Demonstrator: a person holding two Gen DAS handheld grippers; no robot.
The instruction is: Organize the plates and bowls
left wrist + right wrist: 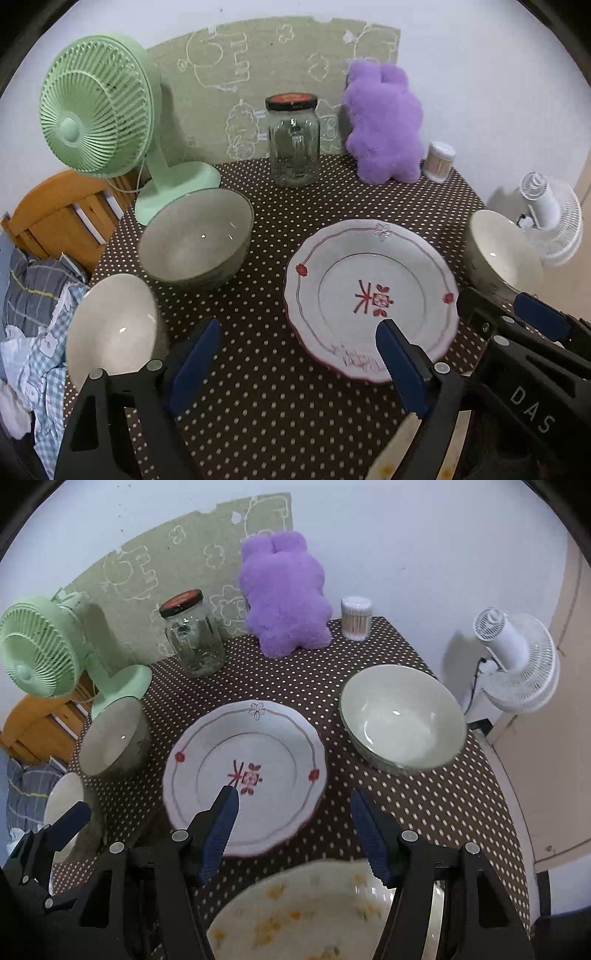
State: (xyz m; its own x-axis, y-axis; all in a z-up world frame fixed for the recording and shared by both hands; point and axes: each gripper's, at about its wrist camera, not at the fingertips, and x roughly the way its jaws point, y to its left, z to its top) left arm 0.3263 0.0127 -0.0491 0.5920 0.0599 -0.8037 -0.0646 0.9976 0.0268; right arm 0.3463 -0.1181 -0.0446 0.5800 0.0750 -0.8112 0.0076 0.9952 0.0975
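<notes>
Red-patterned plate (pixel 243 775) lies at frame centre on the dotted counter (pixel 424 805); bowls (pixel 402 716) flank it, and a yellow-flowered plate (pixel 295 915) sits at bottom. Left tool (pixel 295 350) and right tool (pixel 291 819) both stand apart, gripping nothing.

A lived-in home room, most likely a bedroom or small dining corner. Ahead of the fingers, a table in a brown polka-dot cloth (pixel 424 805) stands against a white wall with a green cartoon-print hanging (pixel 229 74); at its far edge sit a purple plush toy (pixel 284 594), a glass jar (pixel 293 142), a tub of cotton swabs (pixel 356 618) and a mint desk fan (pixel 92 107). Off to the left of the fingers are a wooden chair (pixel 55 218) and rumpled checked bedding (pixel 33 325); far right, a white floor fan (pixel 517 664) stands beyond the table.
</notes>
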